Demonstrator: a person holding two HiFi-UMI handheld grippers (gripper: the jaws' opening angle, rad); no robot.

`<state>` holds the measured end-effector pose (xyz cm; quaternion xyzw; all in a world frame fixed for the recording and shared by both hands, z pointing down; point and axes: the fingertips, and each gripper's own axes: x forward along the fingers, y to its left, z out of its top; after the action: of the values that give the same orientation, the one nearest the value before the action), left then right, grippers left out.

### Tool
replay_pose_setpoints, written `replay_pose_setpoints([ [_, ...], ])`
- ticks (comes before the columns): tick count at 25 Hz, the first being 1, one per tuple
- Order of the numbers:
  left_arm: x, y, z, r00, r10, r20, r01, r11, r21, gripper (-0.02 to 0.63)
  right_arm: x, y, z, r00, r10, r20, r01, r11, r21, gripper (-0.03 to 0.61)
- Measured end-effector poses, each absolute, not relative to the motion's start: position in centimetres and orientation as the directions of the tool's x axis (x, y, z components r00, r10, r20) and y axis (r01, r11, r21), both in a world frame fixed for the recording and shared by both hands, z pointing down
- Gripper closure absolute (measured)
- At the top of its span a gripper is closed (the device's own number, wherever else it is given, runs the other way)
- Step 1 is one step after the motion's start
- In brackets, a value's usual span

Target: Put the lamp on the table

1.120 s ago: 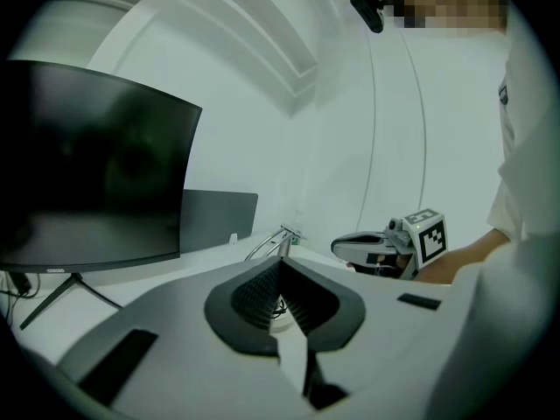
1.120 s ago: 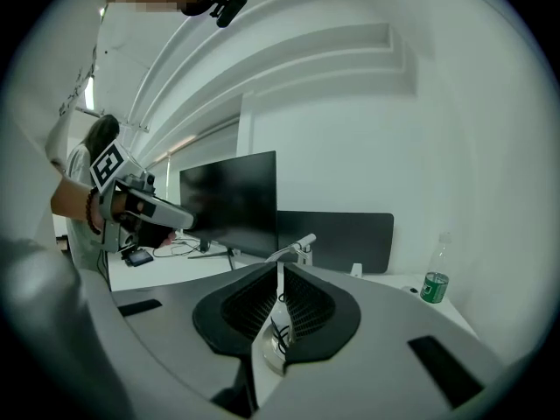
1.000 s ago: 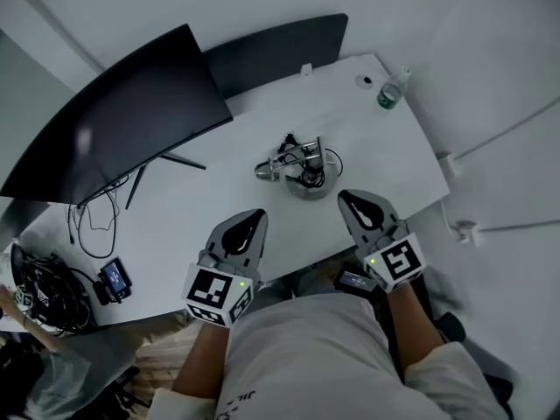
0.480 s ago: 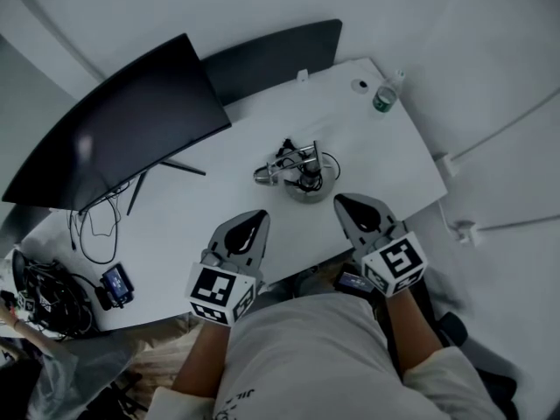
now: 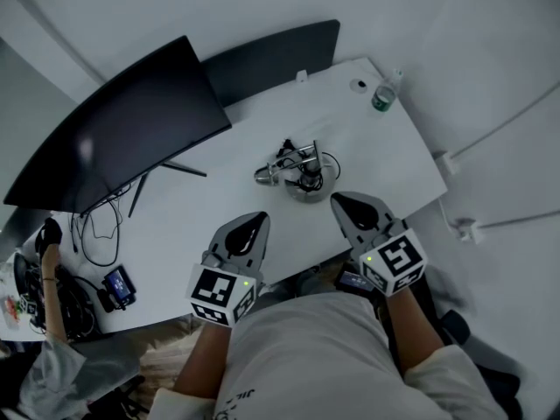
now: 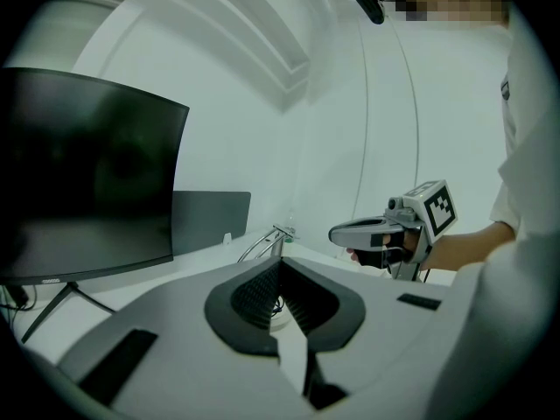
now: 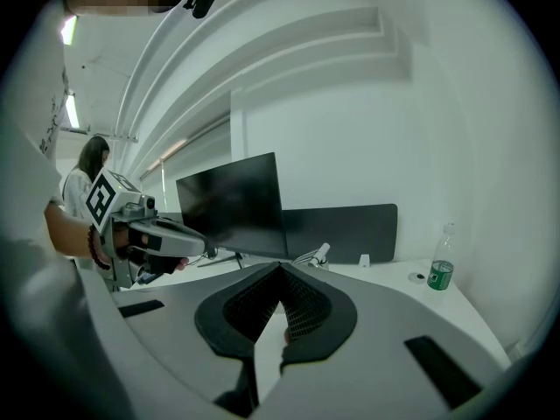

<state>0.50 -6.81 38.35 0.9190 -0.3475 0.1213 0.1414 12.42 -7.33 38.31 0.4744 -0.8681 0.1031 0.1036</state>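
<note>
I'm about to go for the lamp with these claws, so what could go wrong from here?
1. The left claw and right claw are both shut and empty; unopened, they might just shove the lamp.
2. The lamp's cable lies looped over its base and could snag when lifted.
3. The bottle stands near the far corner of the table; a wide swing may topple it.

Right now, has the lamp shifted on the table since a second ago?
No. The lamp keeps its place on the table, just as far from the monitor stand and the bottle as before.
</note>
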Motion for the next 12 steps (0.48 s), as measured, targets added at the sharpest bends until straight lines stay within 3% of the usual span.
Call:
replay_pose_setpoints([
  [12,0.76,-6.28,38.15,0.739,-0.594,0.319,-0.662,-0.729,0.176,0.612,13.08,-7.39,37.70,-0.514,-0.811,0.281,-0.852,0.520,-0.057,0.548],
])
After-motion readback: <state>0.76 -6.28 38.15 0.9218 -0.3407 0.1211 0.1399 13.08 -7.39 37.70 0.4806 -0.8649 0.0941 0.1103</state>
